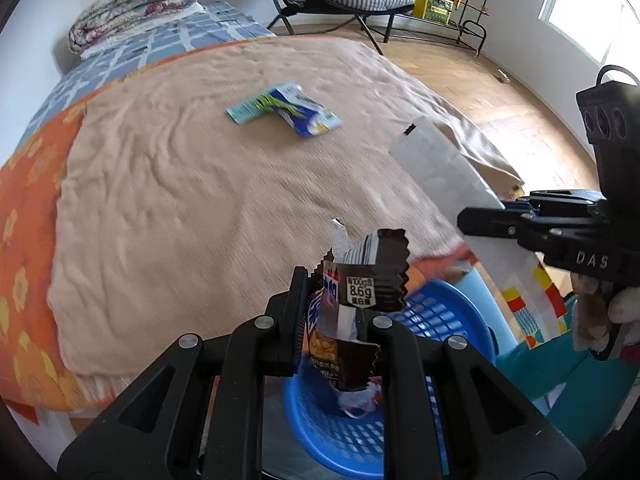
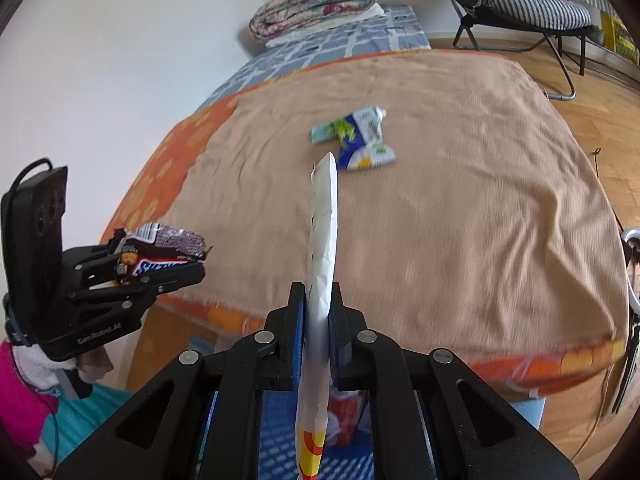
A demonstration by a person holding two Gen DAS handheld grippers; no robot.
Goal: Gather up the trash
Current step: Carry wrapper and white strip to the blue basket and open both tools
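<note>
Left gripper level, clamping brown wrapper, seemingly over basket.

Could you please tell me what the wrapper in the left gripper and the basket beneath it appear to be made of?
The brown wrapper looks like thin glossy plastic film with a silvery lining, judging by its serrated torn edges and printed surface. The blue basket seems to be moulded plastic: uniform colour, regular slotted holes, slight sheen.

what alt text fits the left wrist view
The left tool grips a torn brown candy wrapper above a blue basket beside a bed. At right, the right tool holds a white wrapper; a blue wrapper lies on the tan blanket.
</note>
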